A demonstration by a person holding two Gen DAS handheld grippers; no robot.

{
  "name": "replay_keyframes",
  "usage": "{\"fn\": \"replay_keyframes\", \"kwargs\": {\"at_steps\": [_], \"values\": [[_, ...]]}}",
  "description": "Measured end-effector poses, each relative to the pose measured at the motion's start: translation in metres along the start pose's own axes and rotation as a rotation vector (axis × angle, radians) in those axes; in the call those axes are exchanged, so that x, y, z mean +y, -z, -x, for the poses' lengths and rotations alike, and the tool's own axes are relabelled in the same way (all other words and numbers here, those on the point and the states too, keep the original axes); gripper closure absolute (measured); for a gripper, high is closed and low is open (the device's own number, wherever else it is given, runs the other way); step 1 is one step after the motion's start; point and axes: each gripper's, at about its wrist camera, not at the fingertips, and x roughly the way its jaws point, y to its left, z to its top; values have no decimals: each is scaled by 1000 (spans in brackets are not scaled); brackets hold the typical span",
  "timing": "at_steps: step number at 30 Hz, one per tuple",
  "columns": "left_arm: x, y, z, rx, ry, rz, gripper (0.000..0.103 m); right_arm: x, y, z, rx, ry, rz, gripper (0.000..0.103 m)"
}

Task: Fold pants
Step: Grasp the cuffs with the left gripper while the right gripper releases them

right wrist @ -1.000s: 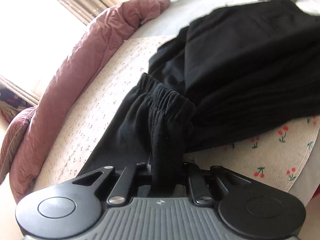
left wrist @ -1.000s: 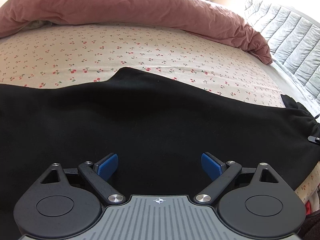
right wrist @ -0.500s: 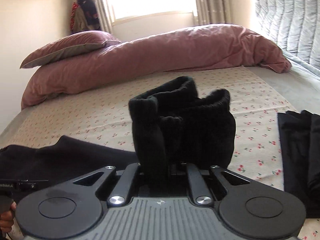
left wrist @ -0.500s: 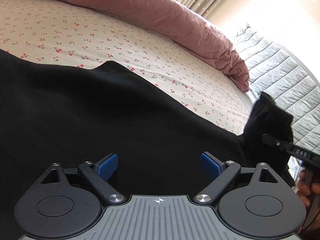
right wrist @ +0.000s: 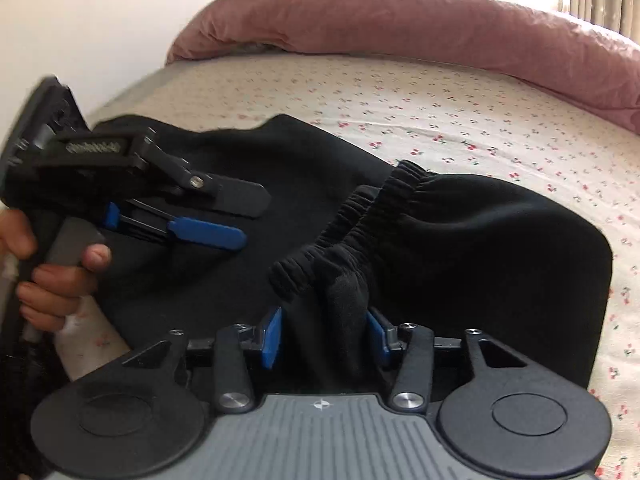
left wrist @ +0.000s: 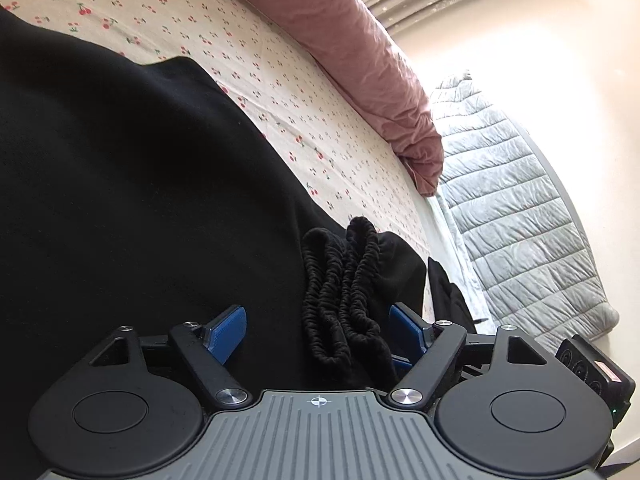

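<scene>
Pants: black, lying on cherry-print bed, cuffs doubled over onto legs. Right gripper gripping bunched cuff; left gripper gaping, cuffs lying between jaws. Advisable: aligning edges, flattening before releasing.

A: What can't you make out on the pants?

B: They run off the left edge, and black cloth hides their folds. Their cuffs cover the inner faces of the right gripper.

A: And left of the pants?

B: The left gripper is blurred, its label unreadable.
</scene>
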Motion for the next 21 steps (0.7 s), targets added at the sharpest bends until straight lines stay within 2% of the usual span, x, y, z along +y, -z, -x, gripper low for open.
{"fn": "replay_keyframes", "kwargs": {"at_steps": [5,6,7,8,10,13,14,16,17,21], "values": [[-3,-1,-15,48,23,4,33,-7,-5,3,-64,26,-26,55],[-3,-1,-18,52,26,9,33,-6,-5,-1,-63,35,-22,62],[-3,-2,-20,53,31,16,33,-5,-5,-7,-63,40,-7,79],[-3,-2,-20,52,35,23,33,-3,-4,-11,-60,37,14,85],[0,-3,-19,47,40,37,33,1,-6,-10,-68,20,26,85],[0,-3,-18,41,42,44,33,8,-5,-7,-82,-17,51,84],[0,-3,-19,42,41,41,33,10,-3,-8,-67,-3,76,82],[-1,-4,-22,44,35,38,33,14,1,-13,-47,29,103,66],[-2,-4,-22,43,33,37,33,17,4,-15,-40,31,120,62],[-5,-4,-24,43,23,34,30,39,18,-24,-33,127,293,60]]}}
